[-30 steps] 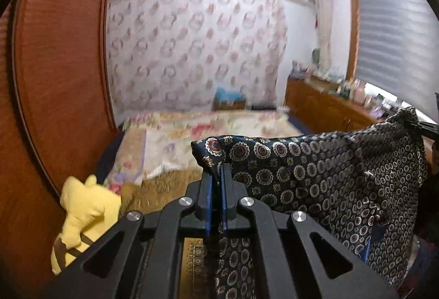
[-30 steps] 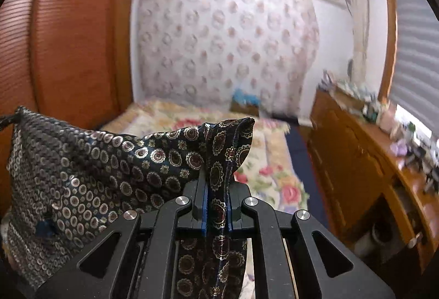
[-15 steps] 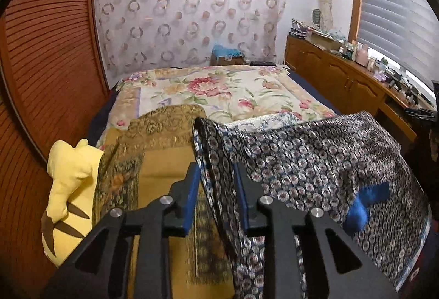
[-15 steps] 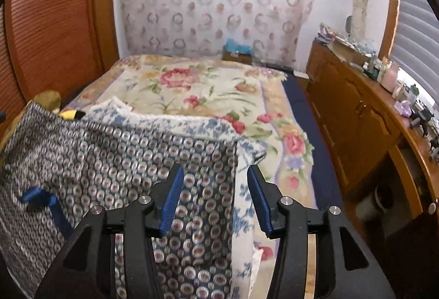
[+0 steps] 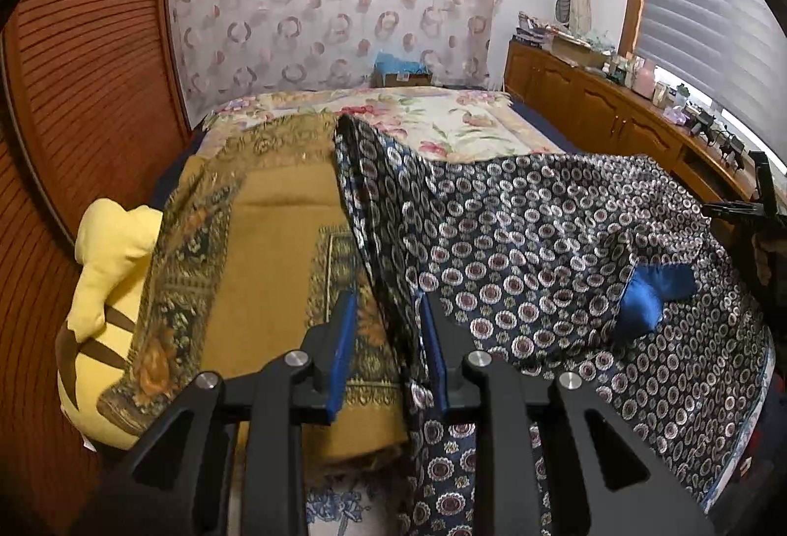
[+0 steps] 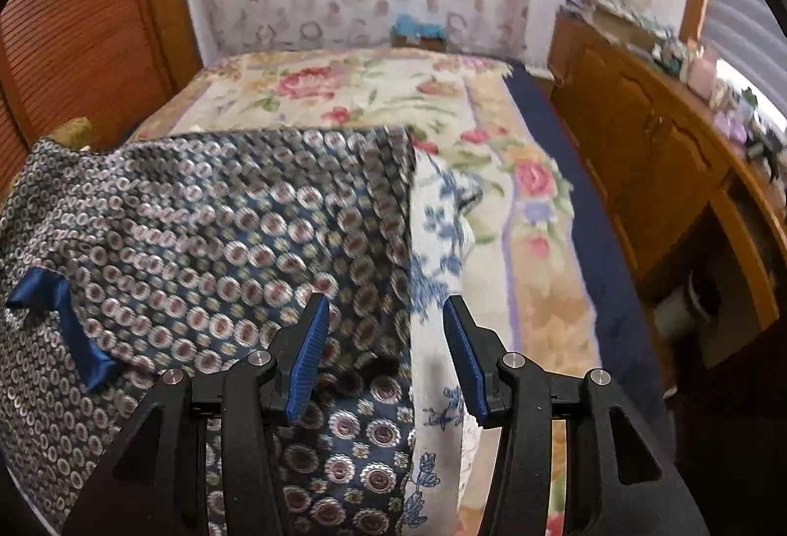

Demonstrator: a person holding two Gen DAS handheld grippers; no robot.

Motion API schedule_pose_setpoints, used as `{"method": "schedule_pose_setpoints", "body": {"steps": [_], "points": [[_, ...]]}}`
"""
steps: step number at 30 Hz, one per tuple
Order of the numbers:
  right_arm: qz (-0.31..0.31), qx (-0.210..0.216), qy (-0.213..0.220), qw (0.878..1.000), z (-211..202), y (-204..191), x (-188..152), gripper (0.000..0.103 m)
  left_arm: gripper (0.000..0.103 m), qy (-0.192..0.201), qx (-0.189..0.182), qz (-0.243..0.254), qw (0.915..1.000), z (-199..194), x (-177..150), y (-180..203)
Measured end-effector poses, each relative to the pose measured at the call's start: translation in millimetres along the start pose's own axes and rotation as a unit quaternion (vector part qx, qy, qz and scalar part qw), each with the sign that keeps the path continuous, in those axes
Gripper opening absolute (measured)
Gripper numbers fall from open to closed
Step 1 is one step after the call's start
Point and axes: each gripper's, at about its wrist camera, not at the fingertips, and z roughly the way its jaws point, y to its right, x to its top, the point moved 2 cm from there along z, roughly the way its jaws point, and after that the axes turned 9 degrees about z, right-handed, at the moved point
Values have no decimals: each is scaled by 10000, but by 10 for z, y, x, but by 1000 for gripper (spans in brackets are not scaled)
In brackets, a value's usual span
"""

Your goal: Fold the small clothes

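A dark navy garment with a circle print lies spread on the bed, a blue ribbon on its surface. It also shows in the right wrist view with the ribbon at the left. My left gripper is open; the garment's left edge fold runs between its fingers, held by neither. My right gripper is open over the garment's right edge, holding nothing.
A mustard patterned cloth and a yellow plush toy lie left of the garment. A white cloth with blue flowers lies under its right edge. Floral bedspread beyond; wooden cabinet at right, wooden wardrobe at left.
Both grippers held the garment up by its top corners, then lowered it onto the bed and opened. The garment now lies spread out; the right gripper has opened wider.
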Motion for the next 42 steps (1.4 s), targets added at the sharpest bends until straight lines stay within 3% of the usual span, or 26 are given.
{"method": "schedule_pose_setpoints", "body": {"steps": [8, 25, 30, 42], "points": [[-28, 17, -47, 10000, 154, -52, -183, 34, 24, -15, 132, 95, 9999, 23, -75, 79], [-9, -10, 71, 10000, 142, -26, -227, 33, 24, -231, 205, 439, 9986, 152, -89, 238], [-4, -4, 71, 10000, 142, -21, -228, 33, 24, -179, 83, 535, 9984, 135, -112, 308], [-7, -10, 74, 10000, 142, -19, -228, 33, 21, -122, 214, 817, 9964, 170, 55, 405]]}}
